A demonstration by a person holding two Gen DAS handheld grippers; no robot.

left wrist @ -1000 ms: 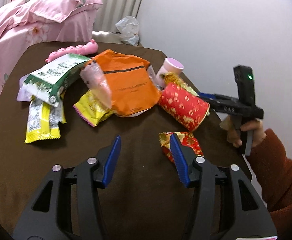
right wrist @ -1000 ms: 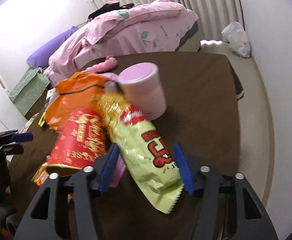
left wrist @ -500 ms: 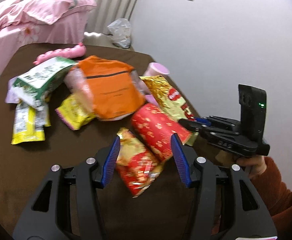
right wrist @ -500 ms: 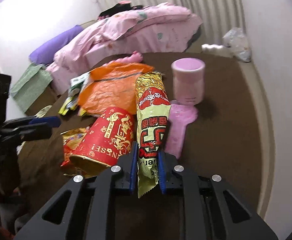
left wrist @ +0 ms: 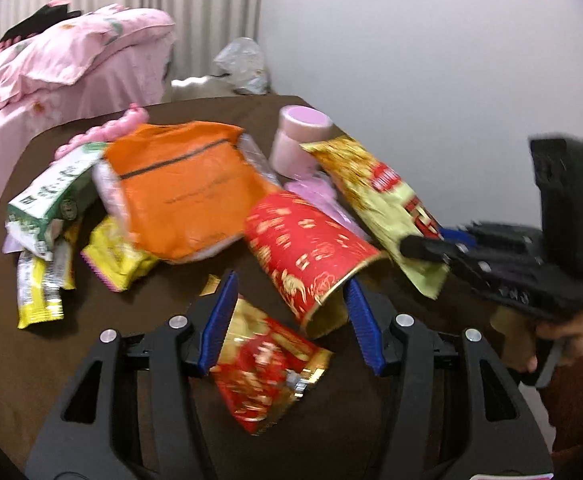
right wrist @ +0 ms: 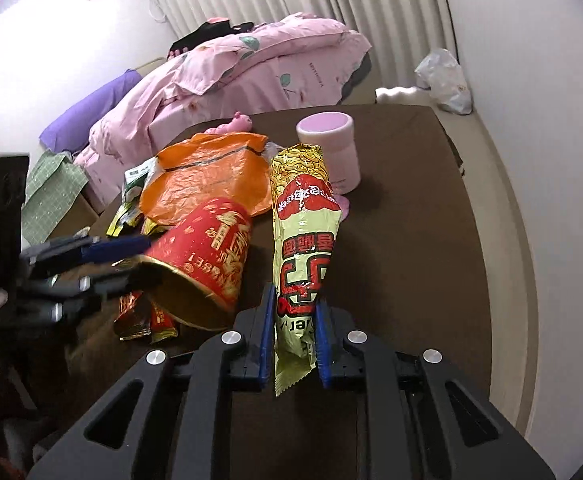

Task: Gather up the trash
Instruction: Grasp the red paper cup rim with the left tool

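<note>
- Two views covered the scene. From the left wrist, the left gripper (left wrist: pixel 289 320) stood with its ribbed blue pads apart over a crinkled red-and-gold foil wrapper (left wrist: pixel 267 364) lying flat on the brown table (left wrist: pixel 71 344), pressing on nothing.
- Just beyond its right pad lay a red paper cup (left wrist: pixel 311 248) on its side, mouth toward the camera.
- Farther off sat a glossy orange plastic bag (left wrist: pixel 187 188), a green-and-white carton (left wrist: pixel 55 196) and yellow sachets (left wrist: pixel 39 292) at left, and a round pink jar (left wrist: pixel 303 140) upright.
- At right a hand (left wrist: pixel 551 336) held the right gripper (left wrist: pixel 423 248), clamped on a long yellow noodle packet (left wrist: pixel 379 196).
- From the right wrist, the right gripper (right wrist: pixel 293 332) pinched the noodle packet (right wrist: pixel 301 240) near its crimped near end, the shiny film narrowing between the pads.
- Behind the table lay a rumpled pink quilt (right wrist: pixel 251 64), pleated curtains (right wrist: pixel 351 4) and a white wall (right wrist: pixel 531 40).
</note>
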